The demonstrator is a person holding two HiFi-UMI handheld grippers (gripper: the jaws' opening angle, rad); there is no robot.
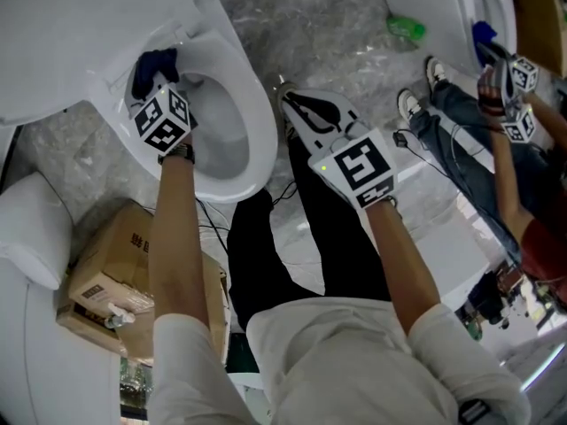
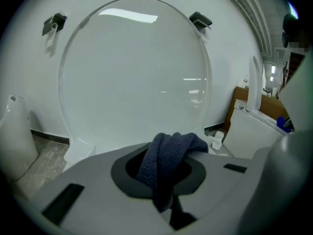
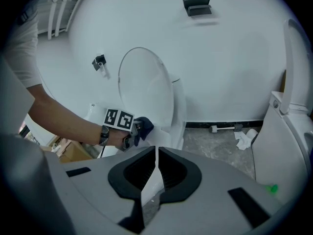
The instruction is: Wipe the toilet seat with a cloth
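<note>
A white toilet with its lid (image 2: 132,72) raised stands in front of me, and its seat (image 1: 257,127) rings the bowl. My left gripper (image 1: 149,85) is at the back left of the seat, near the hinge, shut on a dark blue cloth (image 1: 153,65). In the left gripper view the cloth (image 2: 168,158) bulges out folded between the jaws, with my left gripper (image 2: 166,180) facing the lid. My right gripper (image 1: 297,103) hovers just right of the seat's outer rim, shut and holding nothing. The right gripper view shows my right gripper (image 3: 156,153) pointed toward the left hand and the cloth (image 3: 143,127).
A cardboard box (image 1: 106,282) lies on the floor at the left, next to another white fixture (image 1: 35,237). At the right a second person (image 1: 496,158) works with grippers at another toilet (image 1: 483,7). A green object (image 1: 406,29) and cables (image 1: 416,135) lie on the marble floor.
</note>
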